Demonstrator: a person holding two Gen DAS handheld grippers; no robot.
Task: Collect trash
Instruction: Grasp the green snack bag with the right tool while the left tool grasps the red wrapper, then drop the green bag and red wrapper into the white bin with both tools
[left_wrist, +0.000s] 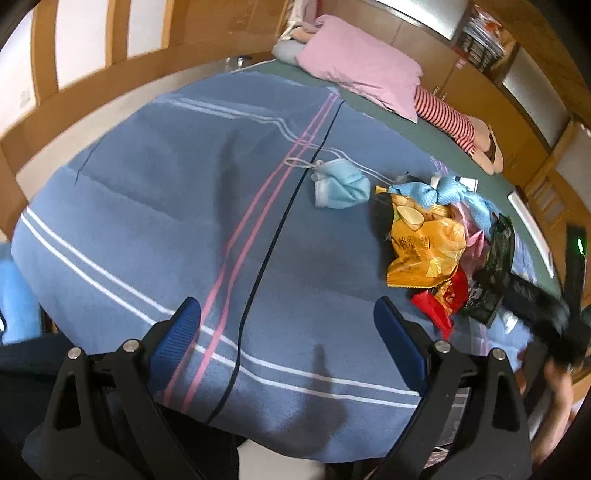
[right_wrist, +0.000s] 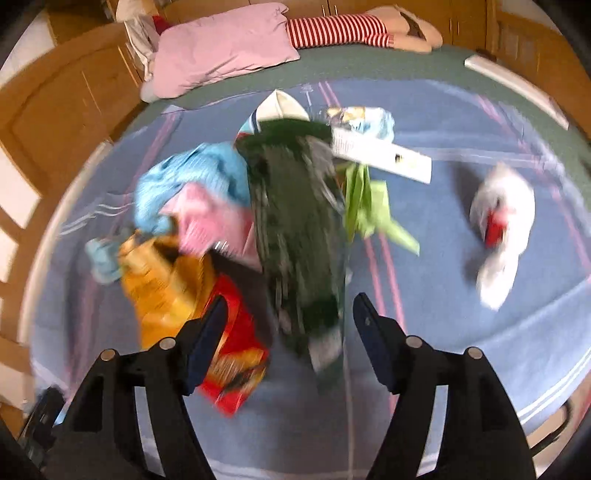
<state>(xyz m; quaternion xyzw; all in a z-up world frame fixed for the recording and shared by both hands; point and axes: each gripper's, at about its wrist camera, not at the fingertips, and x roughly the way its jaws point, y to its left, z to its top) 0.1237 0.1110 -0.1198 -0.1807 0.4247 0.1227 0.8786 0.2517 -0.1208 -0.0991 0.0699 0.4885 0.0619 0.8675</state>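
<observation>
Wrappers (right_wrist: 295, 229) heaped (crumpled) on blanket (right_wrist: 443, 314)

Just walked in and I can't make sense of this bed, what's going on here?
A person with a handheld gripper in each hand is clearing trash off a blue striped blanket. The right gripper is open over a pile of wrappers, a dark green wrapper lying between its fingers, not pinched. The left gripper hovers open and empty. A crumpled blue face mask lies apart from the pile.
</observation>
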